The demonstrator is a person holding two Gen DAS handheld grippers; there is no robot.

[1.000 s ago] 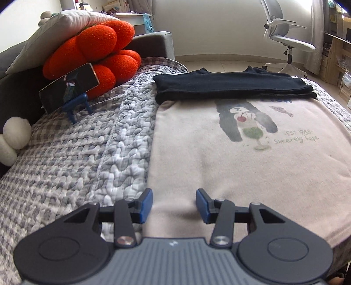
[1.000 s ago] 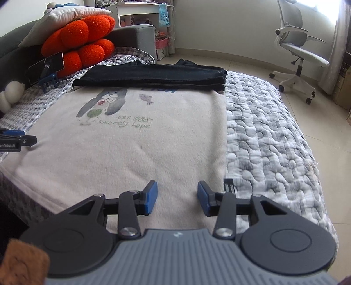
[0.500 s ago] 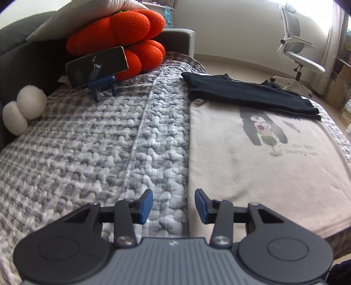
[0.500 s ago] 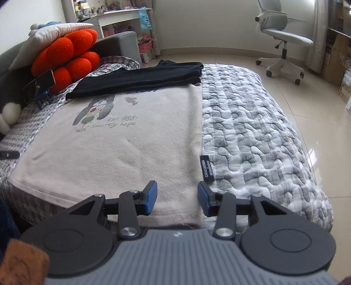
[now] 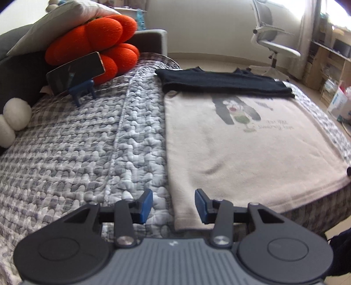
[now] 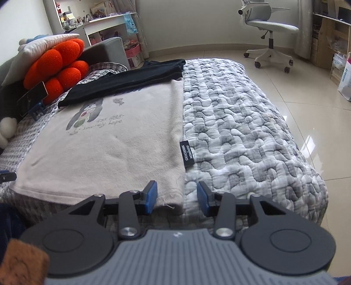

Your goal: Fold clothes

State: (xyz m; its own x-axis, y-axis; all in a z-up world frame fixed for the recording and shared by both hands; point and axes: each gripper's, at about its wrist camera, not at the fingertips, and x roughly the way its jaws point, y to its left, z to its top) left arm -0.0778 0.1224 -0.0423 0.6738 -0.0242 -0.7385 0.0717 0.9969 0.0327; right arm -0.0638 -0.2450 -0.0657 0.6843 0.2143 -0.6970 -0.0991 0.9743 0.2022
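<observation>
The left gripper is hovering at 6 o'clock in its own view, jaws parted with nothing pressed between the blue pads, straddling the near left corner of the beige shirt. The right gripper is likewise standing open at 6 o'clock in its view, framing the shirt's near right corner, where a loose thread is hanging. The shirt is lying flat on the grey quilt, its printed figure showing toward 12 o'clock and a small black tag sticking out at its right edge. Beyond it, at 12 o'clock, a folded black garment is lying across the shirt's far end. Toward 10 o'clock an orange cushion is sitting under a pale pillow, with a phone leaning on a blue stand in front. At 1 o'clock an office chair is standing on the tiled floor.
</observation>
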